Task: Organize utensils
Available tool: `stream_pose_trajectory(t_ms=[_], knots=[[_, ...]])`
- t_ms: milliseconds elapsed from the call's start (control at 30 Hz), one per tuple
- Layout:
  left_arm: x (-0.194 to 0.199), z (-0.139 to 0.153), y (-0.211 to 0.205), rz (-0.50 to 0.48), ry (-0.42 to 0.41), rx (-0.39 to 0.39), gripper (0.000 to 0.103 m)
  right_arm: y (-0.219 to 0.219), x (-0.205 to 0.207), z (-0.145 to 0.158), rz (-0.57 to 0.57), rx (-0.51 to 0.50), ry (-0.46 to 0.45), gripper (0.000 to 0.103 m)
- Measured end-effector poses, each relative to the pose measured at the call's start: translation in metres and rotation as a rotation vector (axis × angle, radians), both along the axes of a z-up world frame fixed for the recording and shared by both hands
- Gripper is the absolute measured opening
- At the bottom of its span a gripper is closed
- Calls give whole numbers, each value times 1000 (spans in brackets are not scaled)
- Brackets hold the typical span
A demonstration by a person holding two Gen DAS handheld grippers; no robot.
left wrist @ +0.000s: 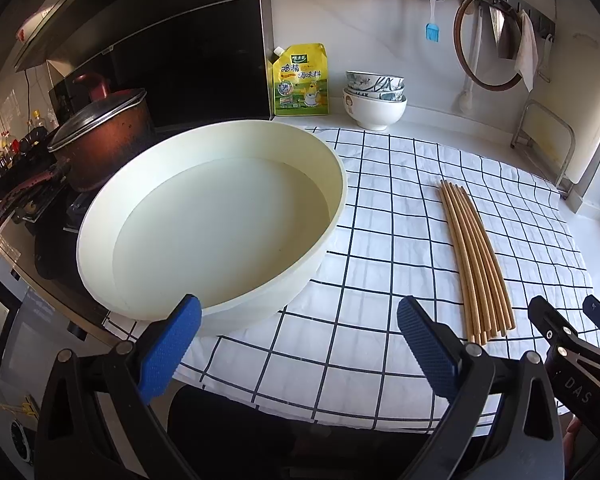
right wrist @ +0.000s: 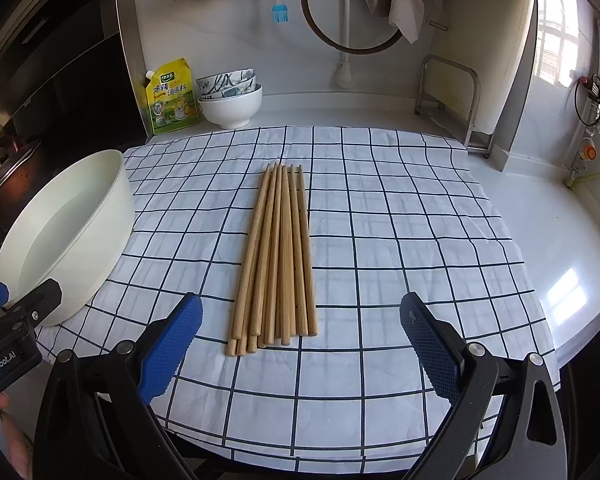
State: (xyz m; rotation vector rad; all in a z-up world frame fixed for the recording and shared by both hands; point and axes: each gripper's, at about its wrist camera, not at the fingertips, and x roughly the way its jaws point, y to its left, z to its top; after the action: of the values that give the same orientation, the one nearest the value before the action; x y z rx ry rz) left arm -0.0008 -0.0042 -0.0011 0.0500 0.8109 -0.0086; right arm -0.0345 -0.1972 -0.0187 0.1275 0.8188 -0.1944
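A bundle of wooden chopsticks (right wrist: 274,256) lies near the middle of the checked cloth (right wrist: 400,240) on the table (right wrist: 560,240), thick ends toward the near edge, tips toward the back wall. Bare cloth lies open on both sides of them. A cream basin (left wrist: 204,220) holding water sits at the cloth's left edge, its far side cut off in the right view. The right gripper (right wrist: 300,344) and left gripper (left wrist: 300,344) both hover with fingers spread wide, holding nothing. Stacked bowls (right wrist: 230,100) stand at the back.

A home kitchen: a lidded pot (left wrist: 100,136) on the stove, stacked bowls (right wrist: 230,98), a seasoning pouch (left wrist: 301,80) on the worktop (right wrist: 560,248).
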Motion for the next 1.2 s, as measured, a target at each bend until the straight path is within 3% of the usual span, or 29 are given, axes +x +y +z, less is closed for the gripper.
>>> stream_pose_trajectory(t_ms=[1200], knots=[[0, -3, -2, -4, 5, 1, 97, -1, 0, -2, -5, 4, -2, 95]])
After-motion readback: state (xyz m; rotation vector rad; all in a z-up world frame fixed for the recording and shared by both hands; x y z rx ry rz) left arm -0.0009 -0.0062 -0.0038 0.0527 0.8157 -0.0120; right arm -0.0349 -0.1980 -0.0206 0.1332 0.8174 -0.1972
